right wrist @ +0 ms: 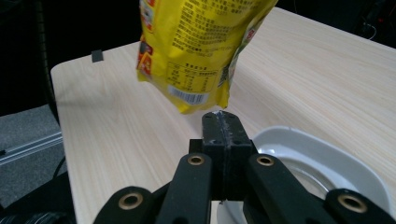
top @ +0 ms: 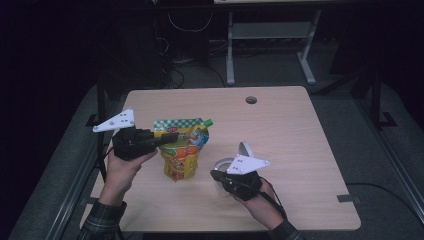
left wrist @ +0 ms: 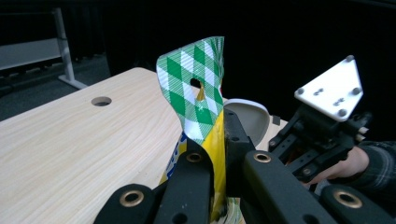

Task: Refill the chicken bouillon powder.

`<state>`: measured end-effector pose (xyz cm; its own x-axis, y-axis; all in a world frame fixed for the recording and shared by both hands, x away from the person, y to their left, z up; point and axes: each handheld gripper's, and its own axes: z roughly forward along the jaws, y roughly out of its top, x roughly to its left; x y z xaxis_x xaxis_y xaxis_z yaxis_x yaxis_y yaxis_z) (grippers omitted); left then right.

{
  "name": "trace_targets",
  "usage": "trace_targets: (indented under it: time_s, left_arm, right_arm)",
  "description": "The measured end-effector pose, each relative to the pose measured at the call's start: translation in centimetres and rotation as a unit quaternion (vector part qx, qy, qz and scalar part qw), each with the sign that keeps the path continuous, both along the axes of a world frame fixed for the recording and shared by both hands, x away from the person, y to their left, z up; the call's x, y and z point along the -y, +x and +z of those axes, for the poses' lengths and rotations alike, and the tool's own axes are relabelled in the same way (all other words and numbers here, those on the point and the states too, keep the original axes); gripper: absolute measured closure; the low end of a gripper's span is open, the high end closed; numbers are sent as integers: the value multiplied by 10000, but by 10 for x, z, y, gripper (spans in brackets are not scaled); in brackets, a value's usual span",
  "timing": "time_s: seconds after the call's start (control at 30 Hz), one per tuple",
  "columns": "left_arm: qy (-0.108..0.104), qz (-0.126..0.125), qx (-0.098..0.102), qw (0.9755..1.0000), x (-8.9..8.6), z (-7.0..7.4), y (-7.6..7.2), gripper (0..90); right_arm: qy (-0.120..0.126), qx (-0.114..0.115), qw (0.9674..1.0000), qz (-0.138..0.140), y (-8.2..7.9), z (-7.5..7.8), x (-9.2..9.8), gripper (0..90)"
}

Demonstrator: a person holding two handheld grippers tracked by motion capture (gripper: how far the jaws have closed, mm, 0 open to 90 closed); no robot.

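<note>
High view: left gripper (top: 167, 138) is clamped on the top edge of the yellow snack pouch (top: 181, 150), holding it above the wooden table (top: 300, 135), pouch hanging down with its green cap (top: 208, 121) at the upper right corner. Right gripper (top: 216, 175) has its jaws pressed together with nothing between them, sitting over the white dish (top: 245, 148), just right of the pouch.

Glossy plastic pouch (top: 181, 148); matt wood-grain table (top: 280, 130); smooth white dish (right wrist: 322, 161).
</note>
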<state>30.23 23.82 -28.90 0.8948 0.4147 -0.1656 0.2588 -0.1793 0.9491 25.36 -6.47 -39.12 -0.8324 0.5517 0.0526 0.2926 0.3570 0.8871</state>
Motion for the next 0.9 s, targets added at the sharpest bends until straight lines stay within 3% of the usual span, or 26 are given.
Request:
trace_targets:
  time_s: [0.37, 0.9]
  left_arm:
    - [-63, -125, 74, 9999, -2, 15, -4, 900]
    - [-275, -412, 136, 9987, -1, 41, -12, 900]
  right_arm:
    - [-59, -5, 9999, -96, 11, 1, -16, 896]
    - [105, 41, 9997, -198, 21, 14, -32, 896]
